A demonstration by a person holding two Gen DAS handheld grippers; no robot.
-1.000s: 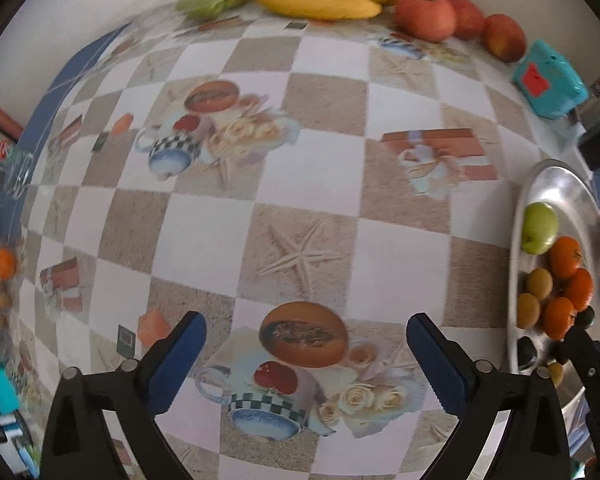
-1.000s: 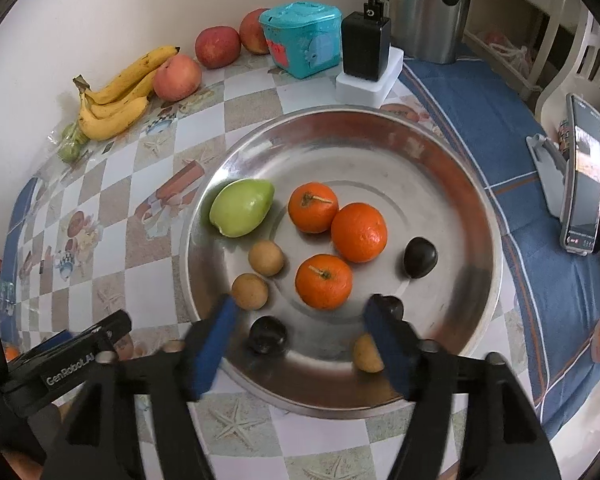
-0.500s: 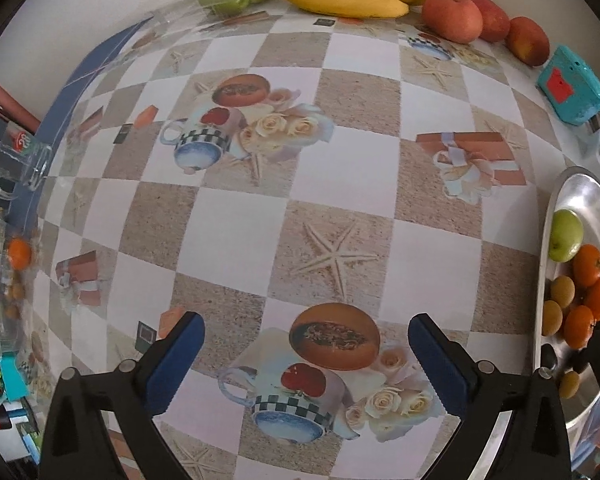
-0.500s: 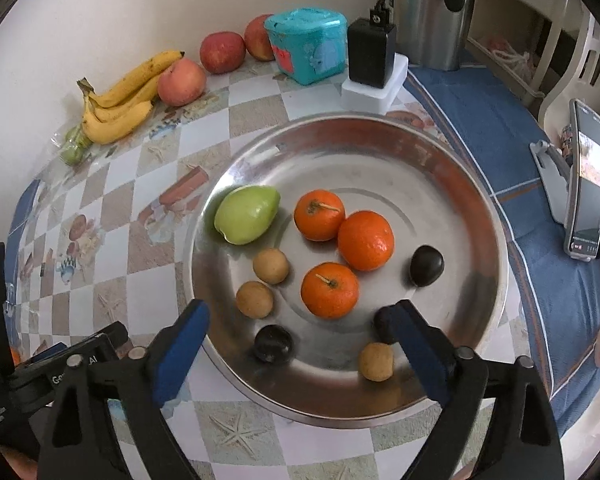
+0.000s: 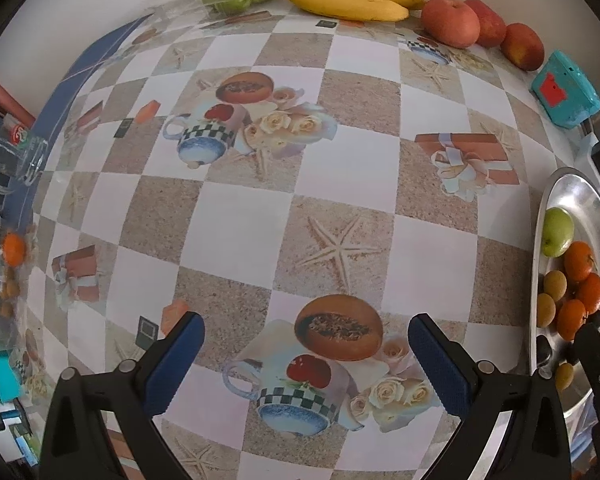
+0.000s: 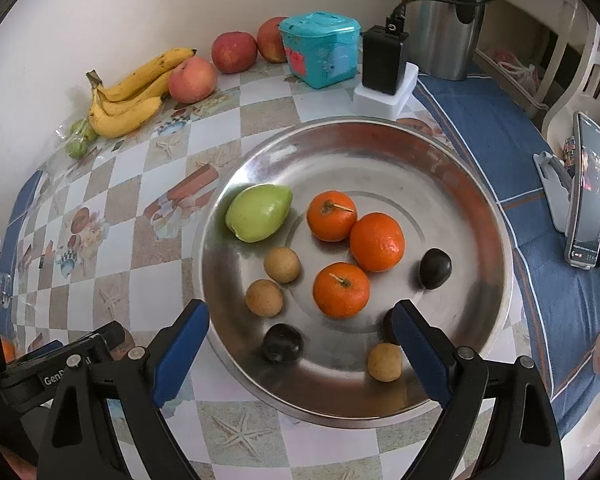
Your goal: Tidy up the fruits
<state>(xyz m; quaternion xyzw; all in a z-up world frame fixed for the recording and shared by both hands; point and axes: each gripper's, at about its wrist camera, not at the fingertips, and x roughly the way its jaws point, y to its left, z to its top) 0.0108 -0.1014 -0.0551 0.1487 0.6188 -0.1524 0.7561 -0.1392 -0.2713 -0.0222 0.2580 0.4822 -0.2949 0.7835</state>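
1. We are at a table (image 6: 228, 432) against a pale wall, covered in a checked cloth printed with starfish and teacups; a blue cloth covers the far right.
2. The steel tray (image 6: 488, 208) holds most of the small fruit: a green fruit (image 6: 259, 212), three oranges (image 6: 376, 242), three tan round fruits (image 6: 282, 264) and dark fruits (image 6: 435, 268).
3. A banana bunch (image 6: 130, 96) and red apples (image 6: 234, 51) lie along the wall, well apart from the tray, near a teal box (image 6: 320, 48).
4. Our right gripper (image 6: 300, 344) has just spread its jaws to full width over the tray's near rim; nothing sits between the pads. One dark fruit (image 6: 281, 342) lies just beyond them, apparently freshly let go.
5. Our left gripper (image 5: 306, 356) hangs wide and empty over bare tablecloth.
6. We judge one drop-off finished; the bananas and apples are likely next, and either gripper is free to fetch them.
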